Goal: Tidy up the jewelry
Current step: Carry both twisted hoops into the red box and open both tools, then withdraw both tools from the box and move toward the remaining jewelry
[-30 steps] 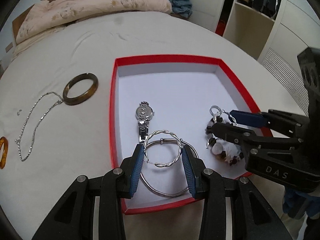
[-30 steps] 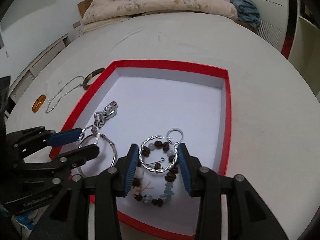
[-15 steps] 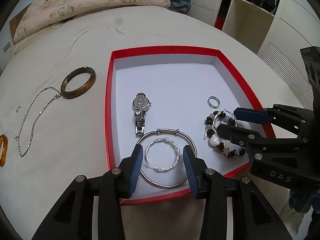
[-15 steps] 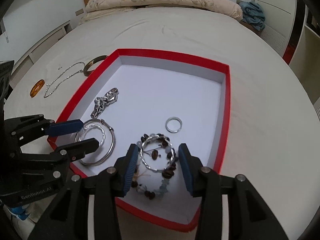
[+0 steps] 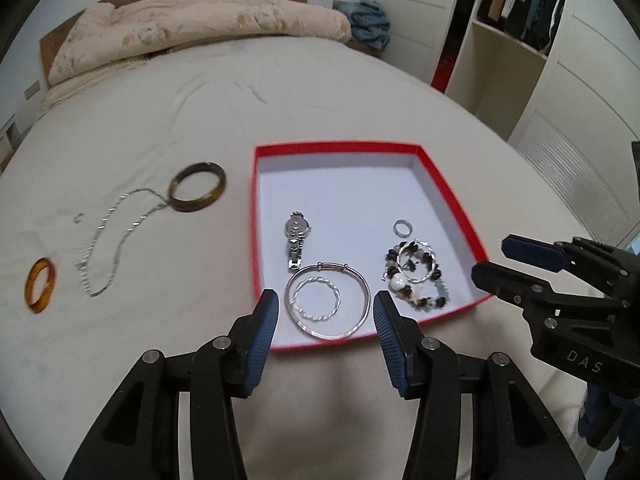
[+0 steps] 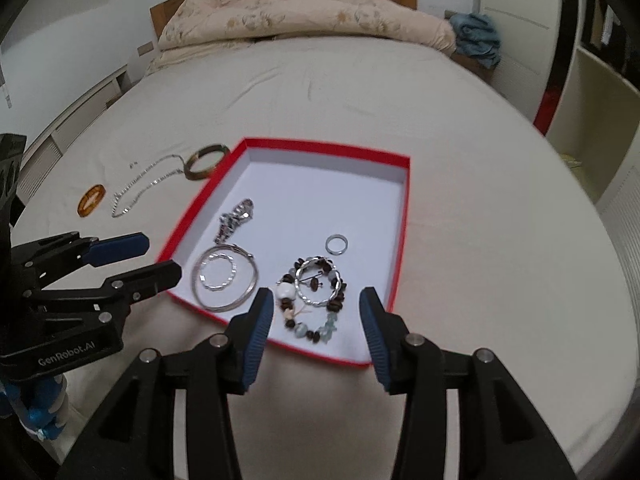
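A second ago each gripper held a twisted silver hoop inside the red box [image 5: 448, 184]. Now both have let go and pulled back, up and away from the box. The left gripper [image 5: 323, 322] has its jaws wide apart and holds nothing. The right gripper [image 6: 316, 320] has its jaws wide apart too, and it is empty.

The box sits on the bed [image 5: 280, 92], and its floor is white. One twisted hoop [image 5: 316, 299] now lies flat inside the big silver bangle [image 5: 327, 302], close to the front wall. The other twisted hoop [image 6: 320, 282] lies on top of the bead bracelet [image 6: 310, 308], which has brown, white and pale blue beads. A small silver ring [image 6: 336, 244] lies just behind the beads. A silver watch [image 5: 297, 236] lies behind the bangle, maybe touching it, but it is hard to tell.

Three things are still out on the bed, left of the box: a brown bangle [image 5: 197, 193], a thin silver chain [image 5: 108, 252] and an orange ring [image 5: 40, 285].
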A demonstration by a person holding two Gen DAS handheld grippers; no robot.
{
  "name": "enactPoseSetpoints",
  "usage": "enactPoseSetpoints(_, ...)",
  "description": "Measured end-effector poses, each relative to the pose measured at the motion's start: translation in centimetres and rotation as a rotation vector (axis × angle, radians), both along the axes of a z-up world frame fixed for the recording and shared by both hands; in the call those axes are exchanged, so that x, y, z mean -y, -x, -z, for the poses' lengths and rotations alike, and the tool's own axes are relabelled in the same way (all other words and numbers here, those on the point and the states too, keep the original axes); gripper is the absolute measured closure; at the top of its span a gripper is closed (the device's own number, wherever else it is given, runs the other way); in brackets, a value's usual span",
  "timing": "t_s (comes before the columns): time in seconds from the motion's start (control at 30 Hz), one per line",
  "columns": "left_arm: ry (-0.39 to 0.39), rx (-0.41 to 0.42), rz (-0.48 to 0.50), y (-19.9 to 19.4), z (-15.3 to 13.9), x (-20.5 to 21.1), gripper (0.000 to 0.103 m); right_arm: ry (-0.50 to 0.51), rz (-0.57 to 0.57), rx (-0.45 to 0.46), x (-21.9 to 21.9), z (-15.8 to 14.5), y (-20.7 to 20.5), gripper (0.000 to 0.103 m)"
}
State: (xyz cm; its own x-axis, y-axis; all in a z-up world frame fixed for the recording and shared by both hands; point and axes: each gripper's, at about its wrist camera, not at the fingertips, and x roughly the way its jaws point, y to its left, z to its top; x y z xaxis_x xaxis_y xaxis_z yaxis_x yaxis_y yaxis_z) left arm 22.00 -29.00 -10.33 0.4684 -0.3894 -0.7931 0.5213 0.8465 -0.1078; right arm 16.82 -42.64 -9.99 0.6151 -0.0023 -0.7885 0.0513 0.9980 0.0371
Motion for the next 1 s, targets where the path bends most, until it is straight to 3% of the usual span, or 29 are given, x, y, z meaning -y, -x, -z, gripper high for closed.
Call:
enactPoseSetpoints(0.43, 0.052, 0.078, -0.121, 6.8, -6.4, -7.8, 0.044, 0.036, -0.008, 0.092, -6.2, -6.5, 6.6, 0.060)
enactPoseSetpoints(0.63, 0.049, 0.122, -0.202, 9.4, -8.4, -11.8, 0.033, 0.070, -0.018, 0.136, -10.1, -9.0, 9.6, 0.060)
enactPoseSetpoints(1.0, 0.074, 0.190, -0.314, 14.2, -10.7, -19.3, 0.031, 0.152, -0.123, 0.218, -17.4, -12.5, 13.7, 0.060)
